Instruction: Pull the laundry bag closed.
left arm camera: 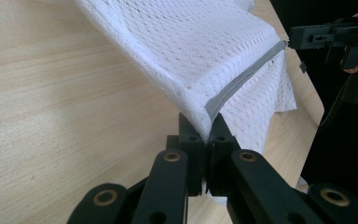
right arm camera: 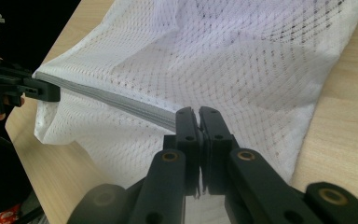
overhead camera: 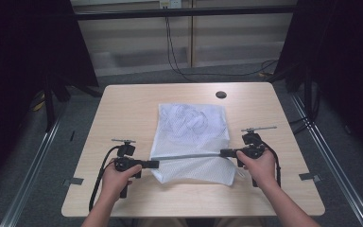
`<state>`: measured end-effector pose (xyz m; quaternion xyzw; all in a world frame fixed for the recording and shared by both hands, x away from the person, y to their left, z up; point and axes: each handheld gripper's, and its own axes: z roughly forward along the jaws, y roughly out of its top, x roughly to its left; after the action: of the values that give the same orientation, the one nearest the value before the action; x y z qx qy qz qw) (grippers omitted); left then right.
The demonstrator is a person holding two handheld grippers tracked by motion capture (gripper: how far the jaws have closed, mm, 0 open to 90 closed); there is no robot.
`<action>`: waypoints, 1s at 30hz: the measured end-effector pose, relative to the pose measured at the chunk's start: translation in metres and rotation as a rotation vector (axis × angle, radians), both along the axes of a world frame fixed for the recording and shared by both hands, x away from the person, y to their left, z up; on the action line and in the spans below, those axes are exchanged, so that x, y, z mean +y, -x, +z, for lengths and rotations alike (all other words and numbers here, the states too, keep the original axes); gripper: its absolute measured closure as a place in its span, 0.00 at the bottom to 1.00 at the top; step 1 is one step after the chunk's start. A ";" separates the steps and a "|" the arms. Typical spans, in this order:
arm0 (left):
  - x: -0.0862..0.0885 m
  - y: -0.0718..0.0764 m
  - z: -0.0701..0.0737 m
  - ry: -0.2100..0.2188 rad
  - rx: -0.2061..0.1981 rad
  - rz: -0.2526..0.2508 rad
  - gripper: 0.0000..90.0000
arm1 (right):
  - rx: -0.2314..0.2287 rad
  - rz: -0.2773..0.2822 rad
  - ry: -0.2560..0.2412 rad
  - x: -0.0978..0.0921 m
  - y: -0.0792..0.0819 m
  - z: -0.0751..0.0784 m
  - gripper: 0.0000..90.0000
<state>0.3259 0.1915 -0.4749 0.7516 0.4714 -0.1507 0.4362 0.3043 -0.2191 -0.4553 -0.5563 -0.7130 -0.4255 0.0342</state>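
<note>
A white mesh bag (overhead camera: 191,137) with a grey zipper strip (overhead camera: 189,155) lies in the middle of the wooden table (overhead camera: 123,104). My left gripper (overhead camera: 155,164) is shut on the left end of the zipper strip (left arm camera: 235,88), pinching mesh bag (left arm camera: 200,42) between its jaws (left arm camera: 209,125). My right gripper (overhead camera: 223,152) is shut on the right end of the strip (right arm camera: 116,100), its tips (right arm camera: 199,113) clamped on the mesh bag (right arm camera: 242,56). The strip is pulled taut between both grippers and raised slightly off the table. Something crumpled shows faintly through the mesh at the bag's far half.
A small black round disc (overhead camera: 221,94) sits near the table's far edge. Cables (overhead camera: 175,52) hang down the wall behind. Black frame legs stand on both sides of the table. Bare wood surrounds the bag on all sides.
</note>
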 end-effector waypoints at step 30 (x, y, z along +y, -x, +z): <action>0.001 0.001 0.000 -0.003 0.000 0.010 0.98 | -0.001 -0.035 0.026 -0.020 0.005 -0.001 0.97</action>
<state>0.3247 0.1930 -0.4750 0.7498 0.4753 -0.1480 0.4358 0.2993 -0.2395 -0.4565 -0.5687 -0.7087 -0.4171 0.0191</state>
